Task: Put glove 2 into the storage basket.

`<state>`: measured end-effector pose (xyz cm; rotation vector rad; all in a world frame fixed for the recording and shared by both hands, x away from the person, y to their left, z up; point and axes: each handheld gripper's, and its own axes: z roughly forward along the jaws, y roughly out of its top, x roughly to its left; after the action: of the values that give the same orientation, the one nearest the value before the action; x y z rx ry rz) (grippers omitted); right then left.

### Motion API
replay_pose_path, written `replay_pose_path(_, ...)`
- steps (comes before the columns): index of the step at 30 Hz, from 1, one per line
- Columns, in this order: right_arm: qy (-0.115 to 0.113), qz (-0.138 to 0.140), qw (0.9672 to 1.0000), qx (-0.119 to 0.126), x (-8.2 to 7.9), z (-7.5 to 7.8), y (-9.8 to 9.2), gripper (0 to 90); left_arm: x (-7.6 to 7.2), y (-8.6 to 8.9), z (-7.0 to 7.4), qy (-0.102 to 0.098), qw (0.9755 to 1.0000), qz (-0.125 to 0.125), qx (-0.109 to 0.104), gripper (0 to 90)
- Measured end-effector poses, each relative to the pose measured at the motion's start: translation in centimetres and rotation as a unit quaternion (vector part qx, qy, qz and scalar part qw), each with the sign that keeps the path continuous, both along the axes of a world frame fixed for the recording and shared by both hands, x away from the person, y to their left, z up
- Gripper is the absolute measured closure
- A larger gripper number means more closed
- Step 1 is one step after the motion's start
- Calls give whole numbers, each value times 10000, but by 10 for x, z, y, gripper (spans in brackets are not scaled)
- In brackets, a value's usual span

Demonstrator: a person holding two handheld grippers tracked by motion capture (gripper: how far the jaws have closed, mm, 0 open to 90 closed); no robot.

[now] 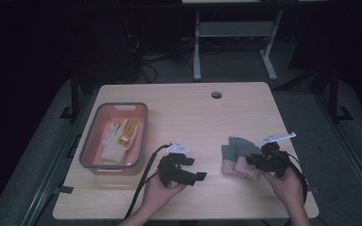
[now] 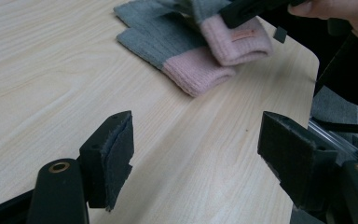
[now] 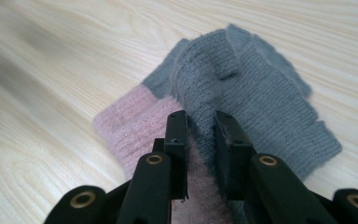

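Two grey knitted gloves with pink cuffs (image 1: pixel 238 157) lie stacked at the right of the wooden table (image 1: pixel 193 117). My right gripper (image 1: pixel 252 161) is shut on a raised fold of the upper glove (image 3: pixel 205 70); its jaws pinch the grey knit just past the pink cuff. The lower glove (image 3: pixel 130 121) lies flat underneath. My left gripper (image 1: pixel 193 168) is held near the front middle of the table, open, with nothing between its fingers. In the left gripper view the left gripper (image 2: pixel 196 135) points toward both gloves (image 2: pixel 168 42), well short of them.
A pink bin with a grey rim (image 1: pixel 121 104) stands at the left of the table and holds a white and yellow pair of gloves (image 1: pixel 118 139). A round cable hole (image 1: pixel 216 94) sits near the far edge. Behind the table stands a white desk frame (image 1: pixel 197 47).
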<state>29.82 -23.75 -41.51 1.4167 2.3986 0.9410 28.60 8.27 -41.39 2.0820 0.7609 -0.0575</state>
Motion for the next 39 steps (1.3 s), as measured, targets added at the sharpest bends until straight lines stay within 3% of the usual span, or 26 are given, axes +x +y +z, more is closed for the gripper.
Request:
replay_pose_path(10, -6, 248, 9997, -70, 14, -2, 20, 757, 1, 1, -1, 28, 10000, -25, 10, 267)
replay_pose_path(15, 32, 384, 9990, -218, 20, -9, 28, 747, 0, 0, -1, 20, 10000, -15, -2, 267)
replay_pose_path(23, 98, 380, 9992, -73, 29, -15, 27, 723, 1, -2, -4, 48, 10000, -24, 22, 267)
replay_pose_path(39, 178, 317, 9992, 179, 30, -23, 29, 636, -1, -12, -10, 141, 9998, -153, 61, 262)
